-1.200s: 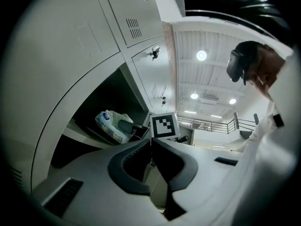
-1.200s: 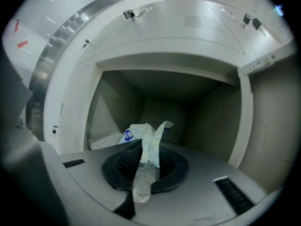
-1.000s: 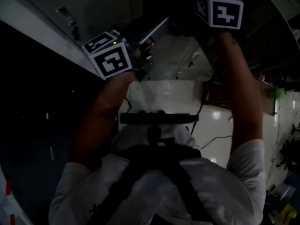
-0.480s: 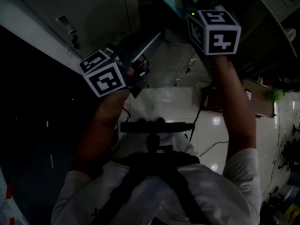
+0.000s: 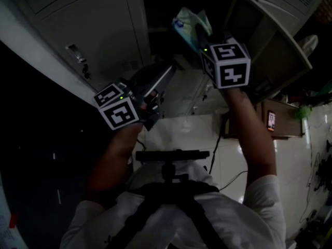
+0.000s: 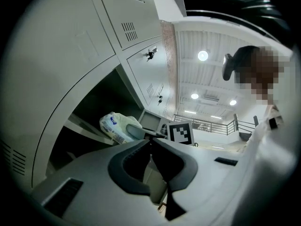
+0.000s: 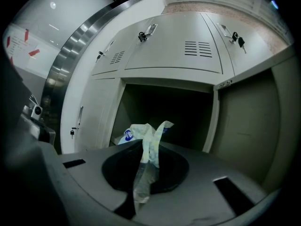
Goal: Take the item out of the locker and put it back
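Here, packet (image 7: 140, 134): a pale, crinkled plastic pack with a blue label, hanging at the mouth of the open locker compartment (image 7: 178, 105) (whether it touches the shelf cannot be told).
Right gripper (image 7: 148, 150): fingers closed tight on a fold of the packet's wrapper.
Left gripper (image 6: 151, 142): fingers pressed together with nothing between them, held off to the left, apart from the packet.
Locker door (image 7: 249, 126): swung open at the compartment's right.

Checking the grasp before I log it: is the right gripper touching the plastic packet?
Touching. The right gripper view shows the right gripper with its jaws shut on the crinkled edge of the plastic packet, no gap.
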`<state>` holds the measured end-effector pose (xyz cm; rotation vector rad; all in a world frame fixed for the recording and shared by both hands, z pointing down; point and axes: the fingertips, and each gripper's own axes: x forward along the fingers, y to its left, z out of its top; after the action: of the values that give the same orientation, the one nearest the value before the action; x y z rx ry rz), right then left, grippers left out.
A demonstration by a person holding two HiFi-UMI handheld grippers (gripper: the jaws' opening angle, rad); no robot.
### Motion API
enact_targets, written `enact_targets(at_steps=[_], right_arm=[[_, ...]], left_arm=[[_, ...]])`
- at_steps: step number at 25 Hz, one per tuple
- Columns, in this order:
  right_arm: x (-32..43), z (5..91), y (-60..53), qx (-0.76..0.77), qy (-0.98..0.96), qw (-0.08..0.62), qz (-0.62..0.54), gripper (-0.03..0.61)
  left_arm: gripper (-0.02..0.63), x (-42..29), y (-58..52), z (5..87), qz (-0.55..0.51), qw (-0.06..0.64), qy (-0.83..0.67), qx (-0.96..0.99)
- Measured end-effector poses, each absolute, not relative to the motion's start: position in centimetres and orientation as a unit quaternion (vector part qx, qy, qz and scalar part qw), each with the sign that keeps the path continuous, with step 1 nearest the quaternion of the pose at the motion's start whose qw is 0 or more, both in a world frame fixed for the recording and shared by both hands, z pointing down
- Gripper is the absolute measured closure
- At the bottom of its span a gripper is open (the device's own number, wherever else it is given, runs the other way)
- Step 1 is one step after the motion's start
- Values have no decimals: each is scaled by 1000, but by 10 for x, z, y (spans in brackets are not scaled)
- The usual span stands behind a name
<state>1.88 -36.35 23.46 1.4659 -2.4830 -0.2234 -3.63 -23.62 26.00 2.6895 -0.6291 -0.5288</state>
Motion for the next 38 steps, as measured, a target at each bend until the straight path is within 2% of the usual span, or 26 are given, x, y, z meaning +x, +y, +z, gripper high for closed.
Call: enact_targets(at_steps=[23,38], right_arm=[[30,245,-319,497,-860,101,-59,569],[38,278,-293,495,-862,104,-27,570]], left_arm=[[617,-39,-214,266,-182,179,-197,947],[618,-48,-200,289,-185,213,-192,940]])
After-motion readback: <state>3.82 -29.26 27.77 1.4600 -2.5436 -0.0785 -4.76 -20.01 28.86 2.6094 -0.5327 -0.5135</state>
